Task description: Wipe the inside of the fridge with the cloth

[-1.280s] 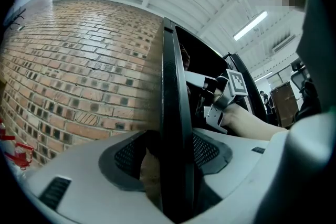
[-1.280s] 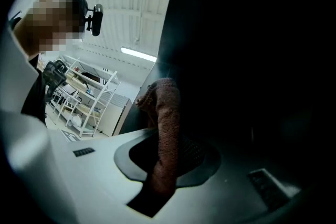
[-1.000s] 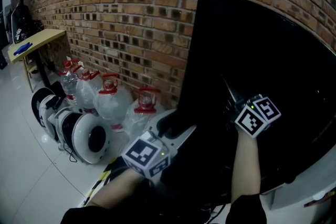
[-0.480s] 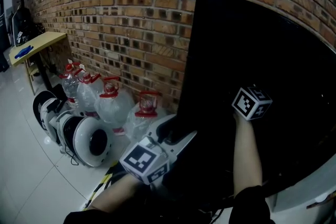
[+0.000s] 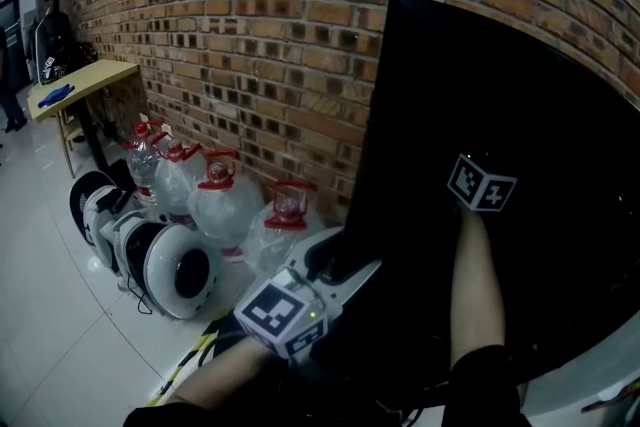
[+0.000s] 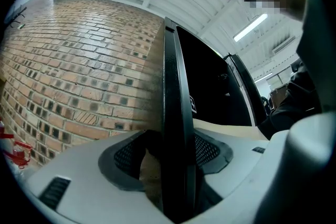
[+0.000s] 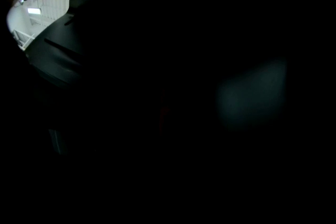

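The fridge [image 5: 540, 115] stands black against the brick wall [image 5: 250, 35], so dark that nothing within it can be made out, and the cloth cannot be seen in any view. The left tongs [image 5: 342, 265] are clenched on the thin black edge of the fridge door [image 6: 176, 102], which runs upright between the two meshed pads [image 6: 210, 150] in the left gripper view. They sit on the same spot of that edge as a second ago.

The right tongs [image 5: 480, 183] show only their marker cube in the head view. That cube now lies higher and farther into the blackness than it did a second ago, and the forearm [image 5: 478, 285] behind it is stretched out longer. The right gripper view is almost wholly black, with a sliver of lit ceiling at its upper left, so I cannot tell whether these tongs are released or clenched.

Left of the fridge, clear water bottles with red caps [image 5: 225, 205] stand along the foot of the wall. White round-cased machines [image 5: 165, 265] lie on the pale tiled floor [image 5: 50, 315] beside them. Farther off stands a yellow-topped bench [image 5: 85, 80].
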`<state>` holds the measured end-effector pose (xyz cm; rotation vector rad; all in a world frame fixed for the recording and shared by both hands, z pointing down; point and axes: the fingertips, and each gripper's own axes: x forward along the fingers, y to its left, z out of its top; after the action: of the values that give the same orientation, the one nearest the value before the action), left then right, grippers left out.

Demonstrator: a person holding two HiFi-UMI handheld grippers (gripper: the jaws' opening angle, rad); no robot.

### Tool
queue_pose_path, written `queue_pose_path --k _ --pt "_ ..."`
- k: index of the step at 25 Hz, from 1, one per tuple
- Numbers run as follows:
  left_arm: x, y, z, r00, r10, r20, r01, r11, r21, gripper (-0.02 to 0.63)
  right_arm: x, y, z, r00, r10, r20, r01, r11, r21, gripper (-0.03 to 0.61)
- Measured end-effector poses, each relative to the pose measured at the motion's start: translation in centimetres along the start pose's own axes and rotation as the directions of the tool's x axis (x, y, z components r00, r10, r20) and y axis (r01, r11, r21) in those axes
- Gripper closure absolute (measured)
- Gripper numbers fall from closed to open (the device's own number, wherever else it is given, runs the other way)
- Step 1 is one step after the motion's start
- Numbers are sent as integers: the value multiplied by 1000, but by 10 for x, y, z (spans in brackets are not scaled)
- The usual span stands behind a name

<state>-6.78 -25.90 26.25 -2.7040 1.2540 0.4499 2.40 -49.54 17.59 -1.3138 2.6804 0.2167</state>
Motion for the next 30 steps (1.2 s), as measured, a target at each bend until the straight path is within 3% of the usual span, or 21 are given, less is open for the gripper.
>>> queue_pose_path --k 4,8,10,15,19,22,25,27,30 --pt "0 0 -1 1000 7 8 -7 1000 -2 357 5 -6 -11 998 -67 -21 66 996 -62 502" --pt "1 2 -1 1000 14 19 -14 1000 3 357 3 -7 -9 981 -193 -32 183 963 -200 500" --pt "2 2 -2 1000 13 20 -13 1000 6 357 -5 -10 -15 981 -187 -49 176 968 -177 500" --pt "0 4 -3 1000 16 15 -16 1000 14 357 -59 22 -10 1000 -21 6 21 998 -60 500" --pt "-1 1 -4 1000 -20 -15 20 998 55 353 -110 65 -2 984 154 85 -154 988 -5 500" --pt "-4 -10 -8 993 -104 -56 108 993 57 293 -144 106 -5 940 325 108 -327 945 1 500" --pt "-10 -13 -8 984 -173 -51 174 985 12 267 -165 154 -15 864 496 85 -495 868 -34 500" --pt "-15 -15 -9 979 -198 -44 198 980 -3 267 -173 183 -22 830 556 47 -551 830 -86 500" --pt "-21 -22 -14 971 -231 -55 235 970 70 253 -174 211 -25 804 594 10 -588 798 -127 500"
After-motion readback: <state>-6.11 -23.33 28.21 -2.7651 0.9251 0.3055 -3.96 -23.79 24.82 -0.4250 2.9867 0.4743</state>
